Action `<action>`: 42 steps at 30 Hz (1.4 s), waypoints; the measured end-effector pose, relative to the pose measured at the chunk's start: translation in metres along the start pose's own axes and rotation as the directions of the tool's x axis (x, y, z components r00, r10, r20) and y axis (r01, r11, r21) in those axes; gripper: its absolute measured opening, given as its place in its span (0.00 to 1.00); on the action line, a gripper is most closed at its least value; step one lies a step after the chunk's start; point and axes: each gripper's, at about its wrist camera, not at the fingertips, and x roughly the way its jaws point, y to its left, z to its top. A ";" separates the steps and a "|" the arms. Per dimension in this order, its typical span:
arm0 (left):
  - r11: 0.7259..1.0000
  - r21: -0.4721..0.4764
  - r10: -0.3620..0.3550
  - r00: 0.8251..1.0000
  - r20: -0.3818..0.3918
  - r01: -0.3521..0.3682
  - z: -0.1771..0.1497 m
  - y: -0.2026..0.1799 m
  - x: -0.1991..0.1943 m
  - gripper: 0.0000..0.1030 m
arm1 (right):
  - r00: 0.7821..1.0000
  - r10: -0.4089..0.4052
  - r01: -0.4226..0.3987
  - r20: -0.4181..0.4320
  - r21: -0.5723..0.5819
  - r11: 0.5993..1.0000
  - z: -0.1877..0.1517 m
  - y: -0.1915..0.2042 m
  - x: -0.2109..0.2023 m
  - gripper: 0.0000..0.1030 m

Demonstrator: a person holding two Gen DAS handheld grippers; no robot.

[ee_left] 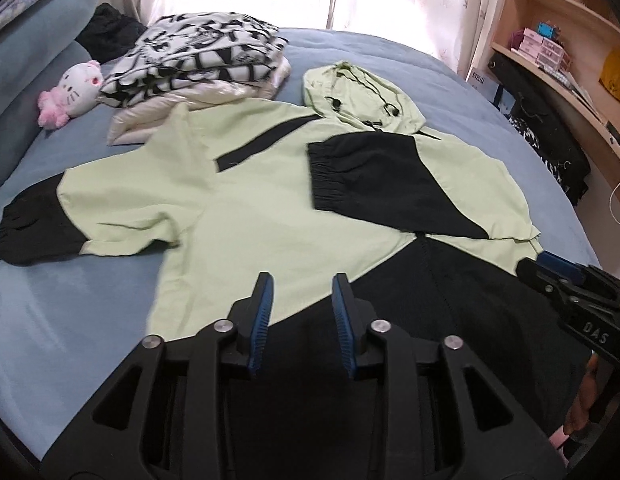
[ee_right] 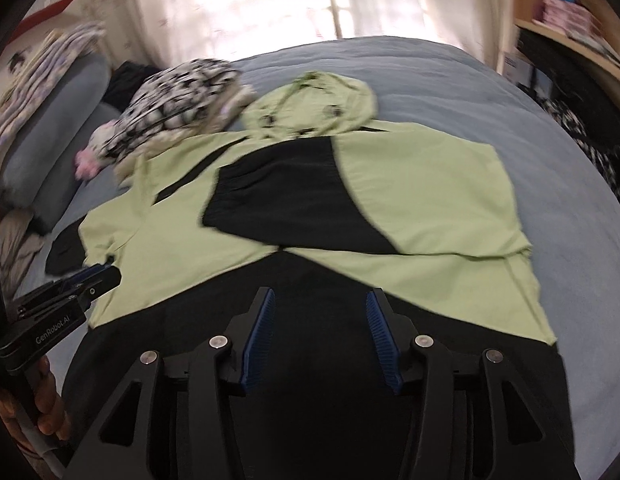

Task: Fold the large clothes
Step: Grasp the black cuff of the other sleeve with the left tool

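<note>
Both sets of fingers [ee_left: 301,284] [ee_right: 320,300] hang parted and empty above the hoodie [ee_left: 269,200].

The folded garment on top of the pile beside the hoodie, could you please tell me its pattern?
Black-and-white graphic print on the folded garment; left wrist view shows it sharpest.

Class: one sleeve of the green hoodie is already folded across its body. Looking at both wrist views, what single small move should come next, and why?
Probably take the left gripper to the spread sleeve and fold it inward. The other sleeve already lies across the hoodie, while this one still stretches out over the bed. Both grippers are open and hold nothing; the right gripper hangs over the hem.
</note>
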 end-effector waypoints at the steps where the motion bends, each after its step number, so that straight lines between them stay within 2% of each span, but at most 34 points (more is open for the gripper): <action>1: 1.000 -0.001 0.002 1.000 0.007 -0.002 -0.001 0.005 -0.004 0.35 | 1.000 0.006 -0.006 0.003 -0.021 1.000 0.000 0.014 -0.001 0.48; 11: 0.994 -0.086 0.071 0.994 0.082 -0.064 -0.002 0.123 -0.043 0.50 | 0.995 0.102 -0.098 0.007 -0.217 0.971 -0.001 0.174 -0.003 0.48; 16: 0.979 -0.181 0.107 0.992 0.073 -0.092 -0.005 0.190 -0.041 0.51 | 0.990 0.144 -0.137 0.001 -0.306 0.942 0.001 0.242 0.003 0.48; 22: 0.950 -0.310 0.068 0.996 0.059 -0.046 -0.015 0.264 -0.025 0.51 | 0.985 0.172 -0.162 -0.004 -0.353 0.921 0.017 0.301 0.030 0.48; 24: 0.933 -0.359 0.045 0.997 0.059 -0.021 -0.020 0.292 -0.017 0.51 | 0.984 0.180 -0.170 -0.005 -0.355 0.919 0.025 0.311 0.045 0.48; 31: 0.873 -0.488 0.016 0.998 0.060 0.015 -0.031 0.351 0.016 0.51 | 0.979 0.204 -0.188 0.007 -0.356 0.915 0.049 0.354 0.101 0.48; 37: 0.782 -0.620 -0.037 0.997 0.072 0.073 -0.046 0.400 0.042 0.51 | 0.980 0.197 -0.187 -0.009 -0.356 0.916 0.061 0.378 0.157 0.48; 39: 0.745 -0.657 -0.064 0.993 0.096 0.111 -0.051 0.415 0.049 0.51 | 0.982 0.187 -0.179 -0.013 -0.359 0.916 0.063 0.384 0.174 0.48; 42: 0.710 -0.690 -0.074 0.989 0.129 0.143 -0.052 0.432 0.056 0.51 | 0.984 0.174 -0.173 -0.029 -0.352 0.920 0.065 0.394 0.203 0.48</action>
